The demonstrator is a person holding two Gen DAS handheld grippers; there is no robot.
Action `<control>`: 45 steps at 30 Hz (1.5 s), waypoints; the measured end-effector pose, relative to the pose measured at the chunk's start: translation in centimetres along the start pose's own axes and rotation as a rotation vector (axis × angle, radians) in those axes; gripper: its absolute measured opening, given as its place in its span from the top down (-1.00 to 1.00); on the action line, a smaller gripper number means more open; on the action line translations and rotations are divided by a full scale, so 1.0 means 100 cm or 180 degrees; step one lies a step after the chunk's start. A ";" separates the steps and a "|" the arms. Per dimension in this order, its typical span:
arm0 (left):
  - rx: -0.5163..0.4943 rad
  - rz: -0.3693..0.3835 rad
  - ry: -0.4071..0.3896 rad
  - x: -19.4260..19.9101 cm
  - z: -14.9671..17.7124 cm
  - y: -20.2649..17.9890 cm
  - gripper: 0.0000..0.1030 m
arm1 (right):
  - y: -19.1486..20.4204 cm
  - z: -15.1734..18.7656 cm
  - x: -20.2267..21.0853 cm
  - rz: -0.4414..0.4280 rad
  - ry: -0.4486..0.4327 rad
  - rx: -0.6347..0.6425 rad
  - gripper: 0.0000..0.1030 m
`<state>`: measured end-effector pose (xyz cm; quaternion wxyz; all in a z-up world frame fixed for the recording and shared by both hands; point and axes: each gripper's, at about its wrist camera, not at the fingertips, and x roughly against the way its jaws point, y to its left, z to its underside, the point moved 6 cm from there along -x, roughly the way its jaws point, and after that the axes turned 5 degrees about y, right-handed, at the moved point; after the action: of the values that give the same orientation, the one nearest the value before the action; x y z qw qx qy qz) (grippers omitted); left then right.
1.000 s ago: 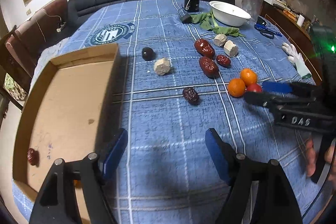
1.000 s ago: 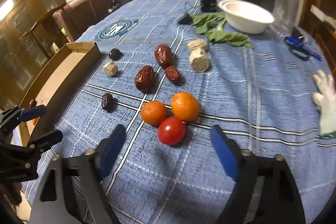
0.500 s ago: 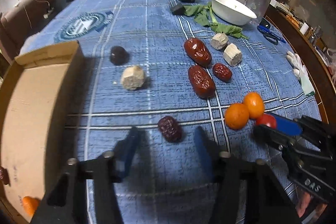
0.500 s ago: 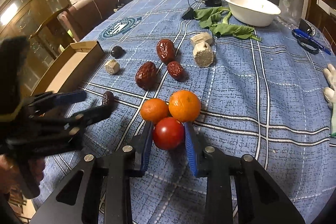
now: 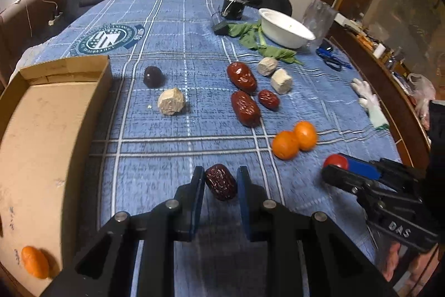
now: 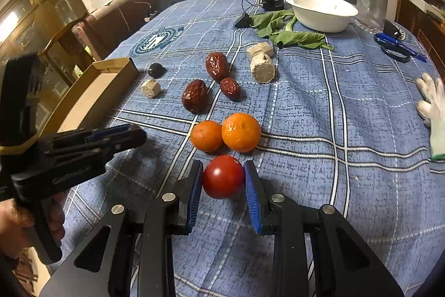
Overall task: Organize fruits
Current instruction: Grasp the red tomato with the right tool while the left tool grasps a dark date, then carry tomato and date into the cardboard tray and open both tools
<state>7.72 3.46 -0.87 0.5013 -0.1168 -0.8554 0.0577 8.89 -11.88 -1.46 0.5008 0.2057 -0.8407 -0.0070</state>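
Note:
My left gripper point(image 5: 220, 174) has its blue pads against both sides of a small dark wrinkled date point(image 5: 221, 181) on the blue cloth, and its jaws are closing on it. My right gripper point(image 6: 222, 169) is shut on a red tomato point(image 6: 223, 177) just in front of two mandarins point(image 6: 207, 135) point(image 6: 241, 132). Three larger red dates point(image 5: 242, 77) lie further back, with a dark plum point(image 5: 153, 76) and beige chunks point(image 5: 171, 102). A cardboard box point(image 5: 41, 130) at the left holds a mandarin point(image 5: 34, 260).
A white bowl point(image 5: 286, 28), green leaves point(image 5: 256, 38) and a black device point(image 5: 233, 9) sit at the far end. Scissors point(image 5: 331, 60) and a white glove point(image 5: 368, 99) lie near the right table edge. A sofa runs behind the table.
My left gripper came forward to the dark date and closed around it. My right gripper closed its wide-open jaws on the tomato and drew it slightly back from the mandarins.

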 end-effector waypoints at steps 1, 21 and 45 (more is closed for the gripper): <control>-0.0010 0.0016 -0.0021 0.005 0.001 0.000 0.49 | 0.001 0.001 0.002 0.0011 -0.0009 -0.0002 0.44; 0.0111 0.0097 -0.0289 0.082 0.020 0.073 0.49 | 0.093 0.015 0.020 0.0037 -0.0094 0.0059 0.44; 0.0633 -0.0446 -0.0250 0.086 0.019 0.250 0.49 | 0.283 -0.047 -0.083 -0.0416 0.0170 0.0869 0.45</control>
<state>5.55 29.91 0.05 0.4794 -0.0041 -0.8705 0.1117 6.73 17.84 0.13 0.4889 0.3263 -0.8051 0.0802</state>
